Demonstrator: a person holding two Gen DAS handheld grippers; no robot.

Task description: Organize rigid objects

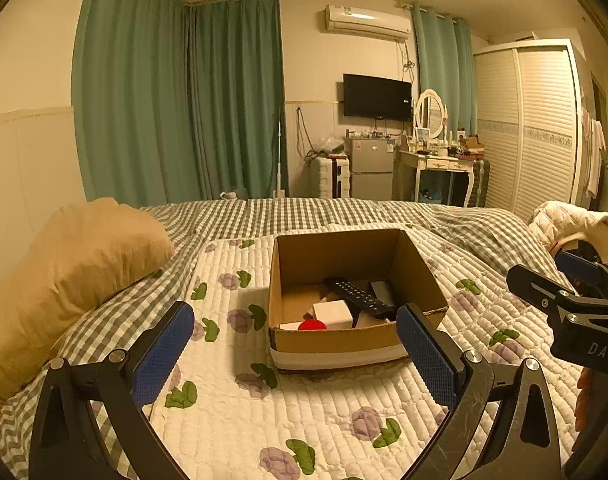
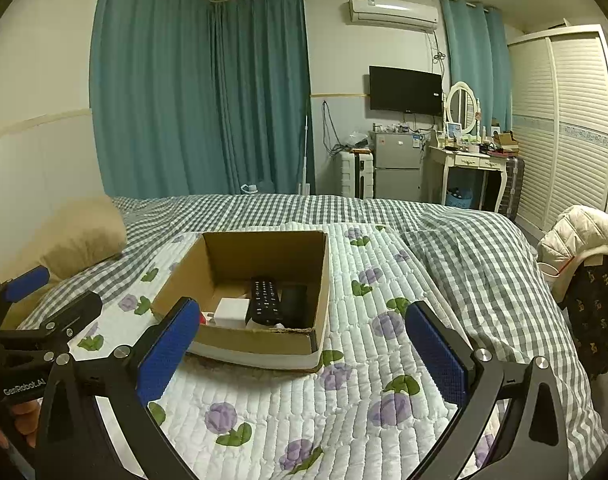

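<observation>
An open cardboard box sits on the quilted floral mat on the bed; it also shows in the right wrist view. Inside lie a black remote, a white box, a red round object and a dark box. My left gripper is open and empty, just short of the box's near wall. My right gripper is open and empty, near the box's right front corner. Each gripper shows at the edge of the other's view.
A tan pillow lies left of the mat. A grey checked duvet covers the far and right side of the bed. A chair with a white jacket stands at the right bed edge. Curtains, fridge and dresser stand beyond.
</observation>
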